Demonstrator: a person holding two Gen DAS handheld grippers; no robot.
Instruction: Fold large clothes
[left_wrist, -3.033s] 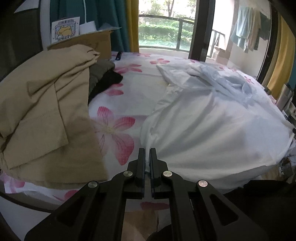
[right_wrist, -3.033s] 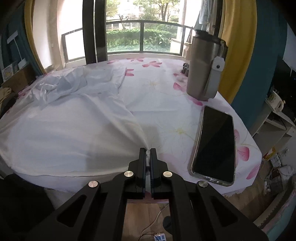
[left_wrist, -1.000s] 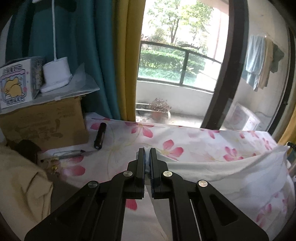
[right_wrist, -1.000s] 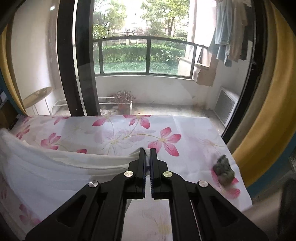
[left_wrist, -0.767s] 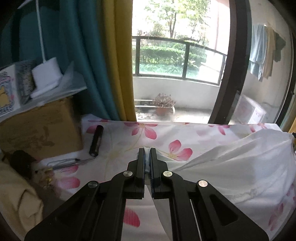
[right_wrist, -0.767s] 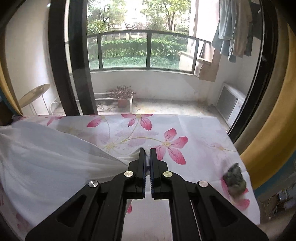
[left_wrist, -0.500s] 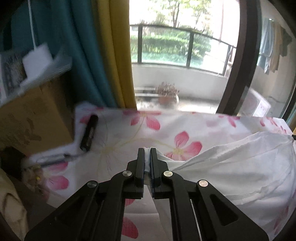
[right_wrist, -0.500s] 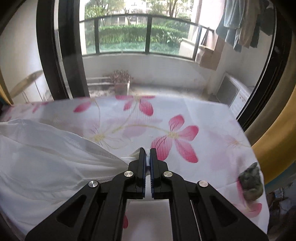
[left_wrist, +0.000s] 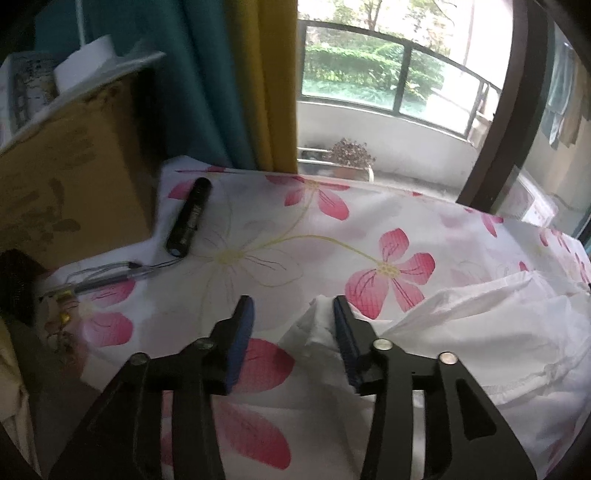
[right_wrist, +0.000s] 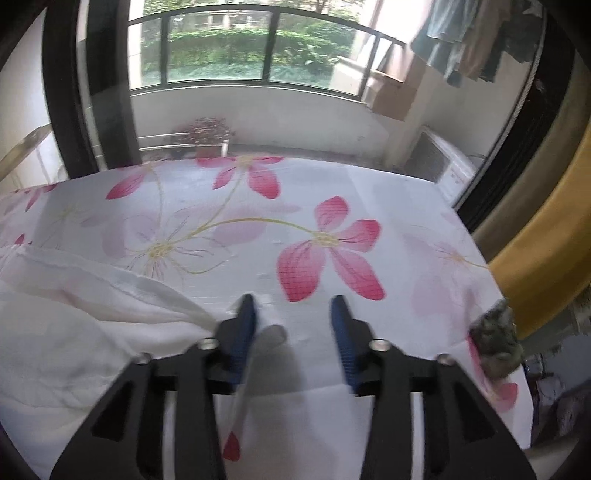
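A white garment (left_wrist: 480, 332) lies on the flowered cloth of the table (left_wrist: 258, 240), folded over toward the far edge. My left gripper (left_wrist: 291, 314) is open just above the garment's left corner, which bunches against its right finger (left_wrist: 341, 325). In the right wrist view the same garment (right_wrist: 74, 332) fills the lower left. My right gripper (right_wrist: 291, 314) is open over its right corner, which rests by the left finger (right_wrist: 243, 325). Neither gripper holds anything.
A black flashlight (left_wrist: 188, 218), a pen (left_wrist: 99, 282) and a cardboard box (left_wrist: 66, 173) sit at the far left. A small dark lump (right_wrist: 496, 341) lies near the table's right edge. Teal and yellow curtains (left_wrist: 229, 81) and a balcony window lie beyond the far edge.
Both grippers, shut on the garment's corners half a second ago, have opened and let the corners drop onto the table near its far edge.
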